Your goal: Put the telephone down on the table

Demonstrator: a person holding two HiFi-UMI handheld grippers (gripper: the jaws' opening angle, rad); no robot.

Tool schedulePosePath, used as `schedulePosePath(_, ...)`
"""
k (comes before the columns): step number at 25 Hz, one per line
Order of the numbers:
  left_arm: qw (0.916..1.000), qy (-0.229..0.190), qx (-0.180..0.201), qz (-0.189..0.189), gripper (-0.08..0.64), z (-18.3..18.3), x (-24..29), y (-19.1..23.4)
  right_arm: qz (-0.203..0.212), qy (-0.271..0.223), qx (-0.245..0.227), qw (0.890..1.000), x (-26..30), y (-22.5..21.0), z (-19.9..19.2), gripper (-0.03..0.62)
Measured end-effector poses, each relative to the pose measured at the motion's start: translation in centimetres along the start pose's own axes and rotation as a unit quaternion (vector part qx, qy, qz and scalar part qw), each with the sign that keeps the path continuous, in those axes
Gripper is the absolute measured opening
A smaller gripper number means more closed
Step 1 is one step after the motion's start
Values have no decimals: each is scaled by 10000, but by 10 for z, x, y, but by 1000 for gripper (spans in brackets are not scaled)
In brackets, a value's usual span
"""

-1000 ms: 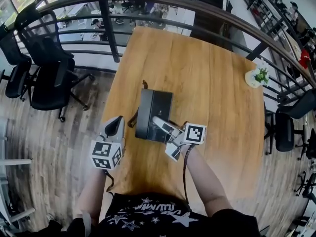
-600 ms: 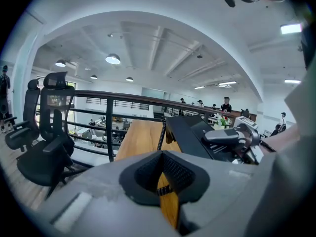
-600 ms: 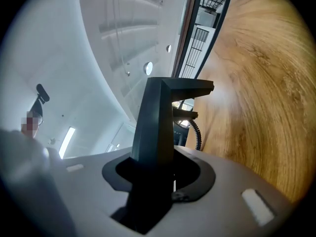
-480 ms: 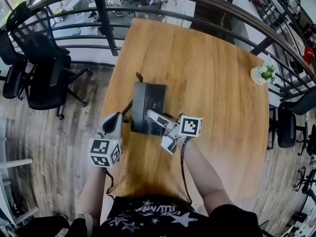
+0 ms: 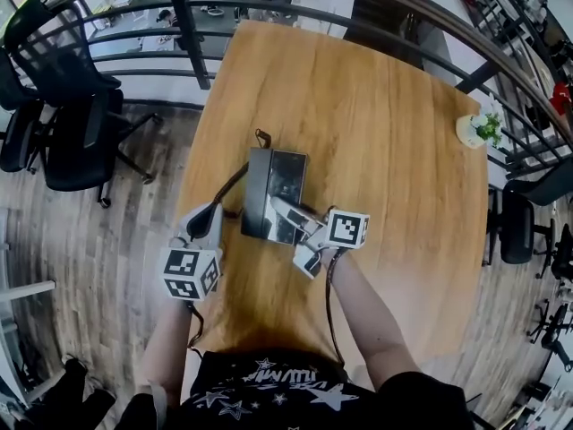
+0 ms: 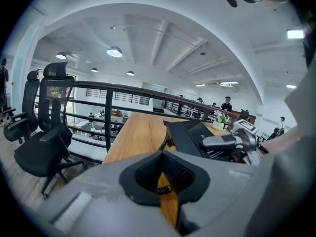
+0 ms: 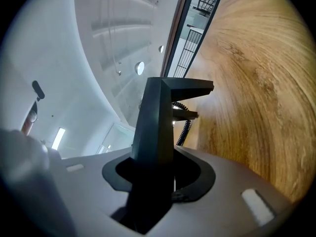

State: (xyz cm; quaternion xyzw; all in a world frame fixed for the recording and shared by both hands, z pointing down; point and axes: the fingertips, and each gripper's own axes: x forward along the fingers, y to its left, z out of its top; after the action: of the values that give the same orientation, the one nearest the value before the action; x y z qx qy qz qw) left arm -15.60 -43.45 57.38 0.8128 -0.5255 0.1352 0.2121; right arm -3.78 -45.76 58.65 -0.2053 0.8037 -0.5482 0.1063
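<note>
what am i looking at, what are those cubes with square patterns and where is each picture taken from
A person holds a clamp-like gripper in each hand; the patterned cubes are part of them. The top-down picture comes from a camera on the person's head; the other two from cameras riding on each gripper, looking along its jaws. A potted plant stands on the wooden table. The right gripper is clamped on a black telephone; the left gripper pinches its coiled cord. Whether the telephone touches the table is unclear.
</note>
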Motion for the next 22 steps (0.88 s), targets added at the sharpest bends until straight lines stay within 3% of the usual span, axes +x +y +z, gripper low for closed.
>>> schedulePosePath(5, 10000, 82, 23, 9, 2, -7, 0, -5, -23, 2, -167, 9999, -3, -1, -3, 158)
schedulePosePath(10, 9999, 142, 28, 9, 2, -16, -1, -12, -528, 85, -374, 9979, -11, -15, -10, 161)
schedulePosePath(22, 9998, 209, 48, -15, 2, -16, -7, -20, -1083, -235, -484, 9927, -12, -16, -11, 166)
